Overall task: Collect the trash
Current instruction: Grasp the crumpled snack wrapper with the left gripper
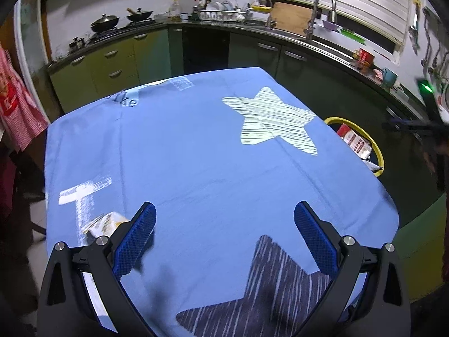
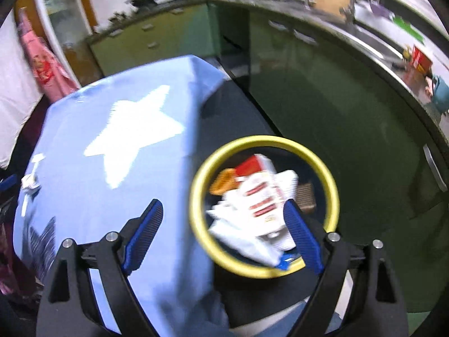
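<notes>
A yellow-rimmed black trash bin (image 2: 332,185) stands beside the table's right edge, holding a red-and-white carton (image 2: 261,193) and white wrappers. It also shows in the left wrist view (image 1: 374,146). My right gripper (image 2: 224,224) is open and empty above the bin's rim and the table edge. My left gripper (image 1: 224,224) is open and empty above the blue tablecloth (image 1: 196,154). A crumpled yellow-white wrapper (image 1: 105,223) lies on the cloth just left of my left finger. A small white scrap (image 2: 29,181) lies at the table's far left in the right wrist view.
Green kitchen cabinets (image 1: 118,61) with a dark counter run behind and to the right. A sink with faucet (image 1: 322,14) is at the back right. A red checked cloth (image 1: 16,106) hangs at the left.
</notes>
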`<state>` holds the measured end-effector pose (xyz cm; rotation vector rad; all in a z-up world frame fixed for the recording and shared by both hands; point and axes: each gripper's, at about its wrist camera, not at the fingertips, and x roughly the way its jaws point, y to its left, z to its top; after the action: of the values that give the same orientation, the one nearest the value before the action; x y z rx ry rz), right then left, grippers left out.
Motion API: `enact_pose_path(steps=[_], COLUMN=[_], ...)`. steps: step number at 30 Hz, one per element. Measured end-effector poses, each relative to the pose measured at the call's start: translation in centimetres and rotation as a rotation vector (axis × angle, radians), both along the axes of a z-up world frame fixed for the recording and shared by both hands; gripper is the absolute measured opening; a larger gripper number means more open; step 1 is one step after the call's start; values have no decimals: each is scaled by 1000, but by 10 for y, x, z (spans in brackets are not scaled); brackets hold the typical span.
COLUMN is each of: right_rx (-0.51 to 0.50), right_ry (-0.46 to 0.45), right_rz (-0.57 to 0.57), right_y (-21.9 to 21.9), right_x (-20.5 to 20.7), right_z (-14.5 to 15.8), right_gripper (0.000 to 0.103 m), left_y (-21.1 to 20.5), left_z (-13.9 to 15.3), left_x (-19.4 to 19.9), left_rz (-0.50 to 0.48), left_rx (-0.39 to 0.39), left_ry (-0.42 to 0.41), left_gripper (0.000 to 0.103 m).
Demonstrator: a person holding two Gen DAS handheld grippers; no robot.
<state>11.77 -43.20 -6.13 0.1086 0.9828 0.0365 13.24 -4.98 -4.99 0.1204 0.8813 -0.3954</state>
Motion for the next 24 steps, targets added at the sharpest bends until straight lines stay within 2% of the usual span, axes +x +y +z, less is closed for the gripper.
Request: enact_pose_path(steps=[3,6,10,12,13,15,17,21,24], right_rx=[79,104,102,145,165,174,194,217,244], right_ry=[-73,-120,-165,-171,-168,-161,-148,-139,-136], right_rz=[47,79,106,131,146,153,158,176,194], right_y=[35,65,97,107,110,115,122,128,129], right_x=[-35,-55,-68,-67,-62,-57,-54,-49,-46], right_z=[3,2,1,-3,-5,-10,-13,-19,-23], right_gripper=[83,84,87,87,87,87,87,87,87], left_y=[20,45,77,86,89,100,104,109,107], left_z=[5,10,6,0,-5,-21,-31,-41,-47], left_x=[-5,-11,-15,-12,-9,5,14,26,36], left_rz=[51,114,199,194,189,238,266,358,420], left_rx=[-12,-6,35,42,43,20,-41,-114,-121], left_ry=[-2,-19,-24,-17,2,111,171,237,275], left_gripper=[97,98,98,98,98,98,98,98,98])
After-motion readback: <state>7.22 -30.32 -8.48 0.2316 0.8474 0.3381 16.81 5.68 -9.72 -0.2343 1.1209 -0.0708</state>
